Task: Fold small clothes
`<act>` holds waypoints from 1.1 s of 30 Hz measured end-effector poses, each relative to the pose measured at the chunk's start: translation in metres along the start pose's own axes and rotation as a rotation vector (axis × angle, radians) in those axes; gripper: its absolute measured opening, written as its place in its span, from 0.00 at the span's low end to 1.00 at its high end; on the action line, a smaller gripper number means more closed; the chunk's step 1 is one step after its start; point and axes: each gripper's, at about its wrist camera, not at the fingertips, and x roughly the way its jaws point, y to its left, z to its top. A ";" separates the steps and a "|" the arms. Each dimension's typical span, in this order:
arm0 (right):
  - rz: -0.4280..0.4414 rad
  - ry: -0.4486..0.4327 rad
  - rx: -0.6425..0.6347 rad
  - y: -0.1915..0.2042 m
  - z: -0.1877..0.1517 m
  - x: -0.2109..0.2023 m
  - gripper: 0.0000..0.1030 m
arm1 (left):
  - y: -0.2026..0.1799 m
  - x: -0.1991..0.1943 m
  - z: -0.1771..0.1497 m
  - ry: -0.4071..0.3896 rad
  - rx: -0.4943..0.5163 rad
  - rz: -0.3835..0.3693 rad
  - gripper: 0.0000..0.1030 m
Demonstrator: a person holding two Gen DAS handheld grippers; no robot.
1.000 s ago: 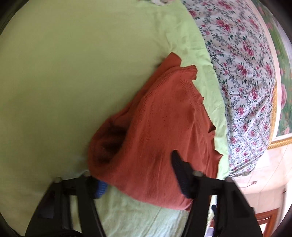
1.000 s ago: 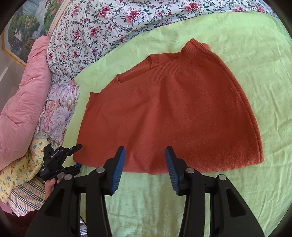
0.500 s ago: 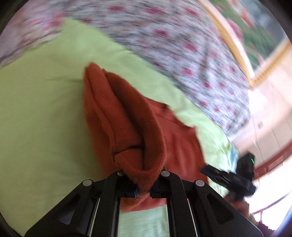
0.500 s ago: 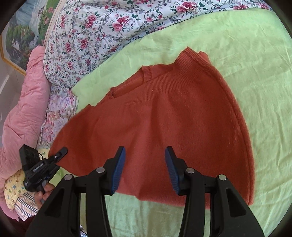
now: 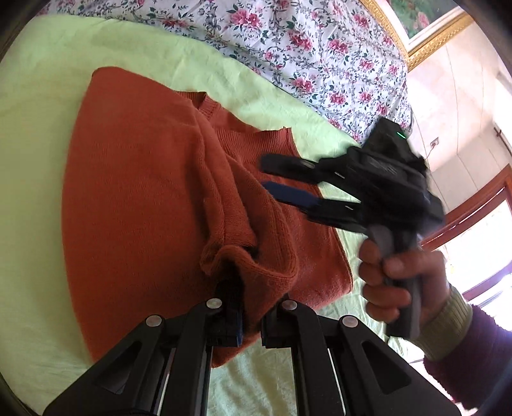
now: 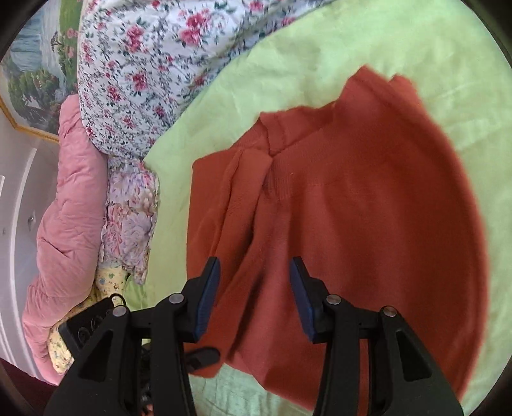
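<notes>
A rust-orange knitted sweater lies on a light green sheet. My left gripper is shut on a bunched edge of the sweater and has drawn it over the rest, leaving a raised fold. My right gripper is open and empty, hovering just above the sweater near its left side. It also shows in the left wrist view, held in a hand, its fingers apart over the sweater's right part.
A floral quilt lies along the far edge of the sheet. A pink padded quilt and a flowered pillow are heaped at the left. A framed painting hangs on the wall.
My left gripper shut on the sweater's edge and carried it across, folding that side over. My right gripper moved in over the sweater, staying open.
</notes>
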 end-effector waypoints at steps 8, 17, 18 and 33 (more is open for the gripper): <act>0.047 0.122 -0.036 0.017 0.040 0.082 0.42 | -0.001 -0.012 -0.006 -0.007 0.031 0.026 0.04; 0.059 -0.034 -0.208 0.054 0.054 0.007 0.15 | -0.058 -0.010 0.012 -0.020 0.140 -0.101 0.05; 0.072 -0.054 -0.243 0.050 0.055 -0.007 0.15 | -0.067 -0.002 0.012 -0.007 0.155 -0.116 0.05; -0.103 -0.105 -0.150 -0.055 0.043 -0.040 0.15 | -0.084 0.093 -0.005 0.179 0.209 -0.137 0.05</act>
